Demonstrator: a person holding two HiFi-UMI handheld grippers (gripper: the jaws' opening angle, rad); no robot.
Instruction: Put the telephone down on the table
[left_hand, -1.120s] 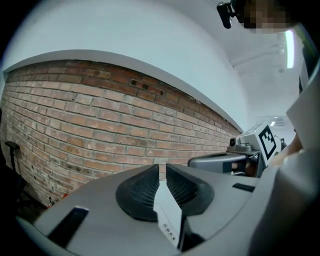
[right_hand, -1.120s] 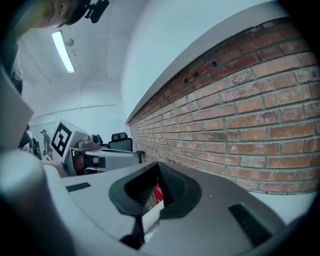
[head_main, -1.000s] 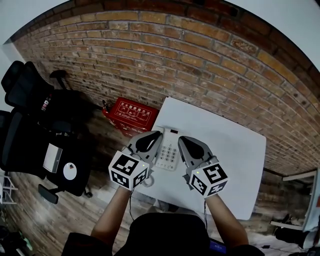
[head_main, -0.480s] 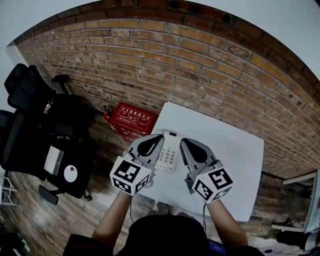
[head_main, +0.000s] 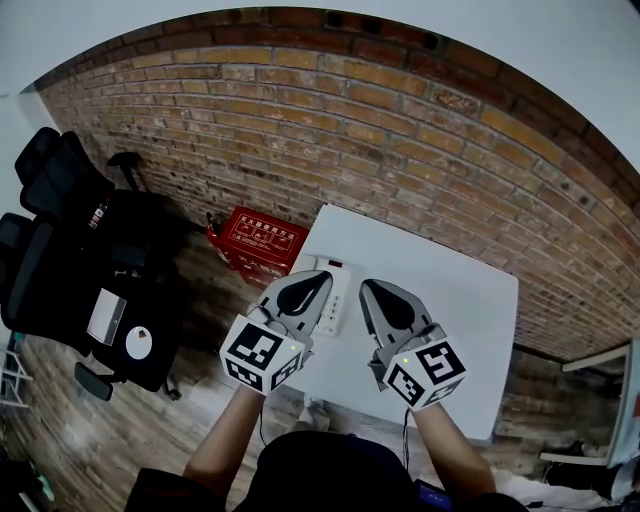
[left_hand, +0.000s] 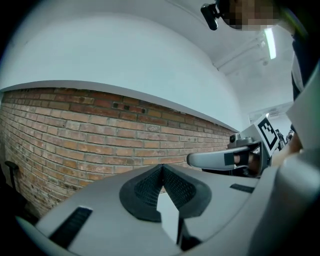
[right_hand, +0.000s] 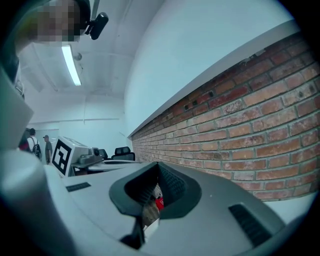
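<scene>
A brick wall (head_main: 400, 110) fills the background, with a wooden floor (head_main: 150, 420) below it, and the white table (head_main: 450, 290) stands with its far edge against that wall. Black office chairs (head_main: 60, 230) sit well to the left of the table. A red box (head_main: 262, 238) rests on the floor just beside the table's left edge, at the foot of the wall.

Over the near half of the table the person holds both grippers level, pointing toward the wall. The left gripper (head_main: 320, 277) has its jaws clenched together with nothing between them, and its own view shows only the wall and the other gripper beyond the pads. The right gripper (head_main: 366, 286) is likewise clenched and empty. The bit of red seen below its pads is far-off background, not something held.

The telephone (head_main: 335, 300) lies flat on the table near its left edge, keypad up, between the two grippers and partly covered by the left one in the head view. Neither gripper grasps it. Lying flat and unsupported, it looks already set down, so the task seems complete. The shut, empty grippers read as a resting pose clear of the telephone, so that nothing nudges it.
</scene>
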